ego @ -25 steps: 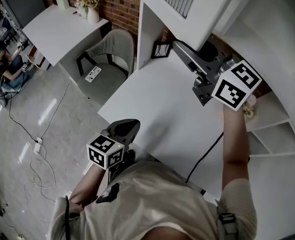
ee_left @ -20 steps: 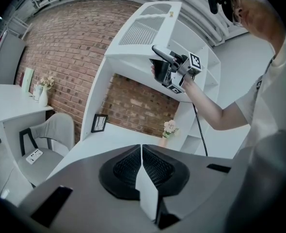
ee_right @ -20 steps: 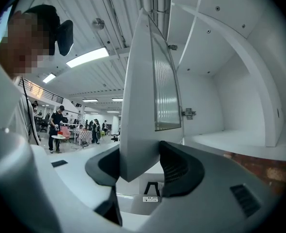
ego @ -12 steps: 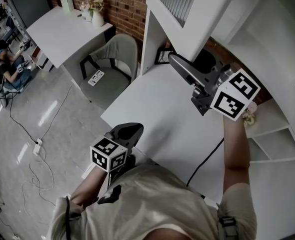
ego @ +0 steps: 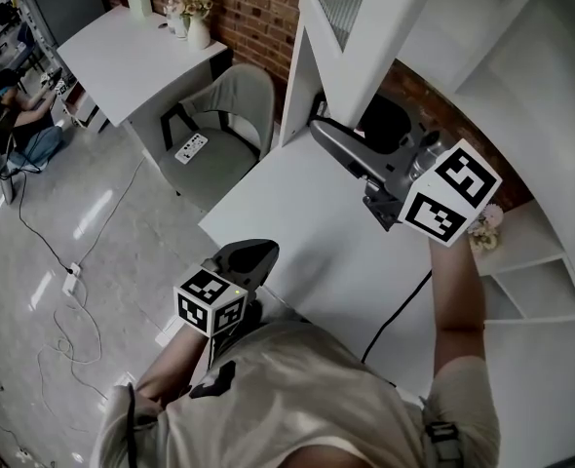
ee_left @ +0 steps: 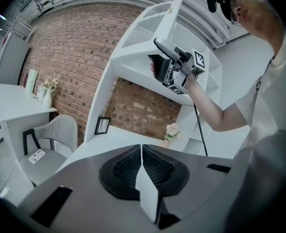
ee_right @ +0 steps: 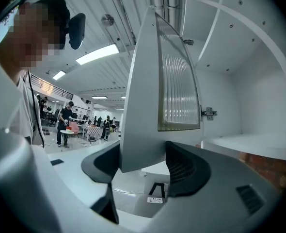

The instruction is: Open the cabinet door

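cabinet door [ee_right: 155, 106] part-open above the desk [ego: 307, 227], lower edge between right gripper [ee_right: 143, 169] jaws, just spread, not pinched | left gripper [ee_left: 141, 154] jaws pressed together, empty | risk: door could be knocked back if caught during withdrawal

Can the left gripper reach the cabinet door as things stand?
Probably not: the left gripper sits low at the near edge of the desk; the cabinet door hangs high across it.

Bright, even light, glowing ceiling strip [ee_right: 97, 54], soft shadows, fisheye-bent edges.
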A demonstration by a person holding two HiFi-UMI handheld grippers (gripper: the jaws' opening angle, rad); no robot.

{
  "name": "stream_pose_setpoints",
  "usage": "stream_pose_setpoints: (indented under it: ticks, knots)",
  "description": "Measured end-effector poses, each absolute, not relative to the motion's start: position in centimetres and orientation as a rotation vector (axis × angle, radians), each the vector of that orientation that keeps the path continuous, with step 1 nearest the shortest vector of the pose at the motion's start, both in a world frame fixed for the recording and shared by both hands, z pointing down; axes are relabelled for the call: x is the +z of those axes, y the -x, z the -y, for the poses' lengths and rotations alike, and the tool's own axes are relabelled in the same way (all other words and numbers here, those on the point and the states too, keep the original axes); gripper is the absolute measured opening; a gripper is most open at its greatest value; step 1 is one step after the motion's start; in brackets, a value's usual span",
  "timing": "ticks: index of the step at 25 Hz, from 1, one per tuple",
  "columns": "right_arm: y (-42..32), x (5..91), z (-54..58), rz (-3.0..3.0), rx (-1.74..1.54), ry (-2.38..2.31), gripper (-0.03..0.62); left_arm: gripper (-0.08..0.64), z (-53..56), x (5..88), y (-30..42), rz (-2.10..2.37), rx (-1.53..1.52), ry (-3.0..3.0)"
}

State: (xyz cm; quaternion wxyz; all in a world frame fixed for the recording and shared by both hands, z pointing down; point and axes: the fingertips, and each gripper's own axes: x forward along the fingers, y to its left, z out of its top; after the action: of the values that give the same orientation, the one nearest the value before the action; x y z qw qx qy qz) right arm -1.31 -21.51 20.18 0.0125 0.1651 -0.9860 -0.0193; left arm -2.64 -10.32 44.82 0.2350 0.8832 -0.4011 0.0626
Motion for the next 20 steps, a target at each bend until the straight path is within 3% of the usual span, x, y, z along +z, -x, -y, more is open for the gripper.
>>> stream_pose_setpoints:
  ticks: [20]
  knots:
    - [6.1, 20.1, 20.1, 3.111, -0.158, -0.461, 0.305, 0.023, 9.6, 44.4, 5.4, 1.199, 0.15, -2.391]
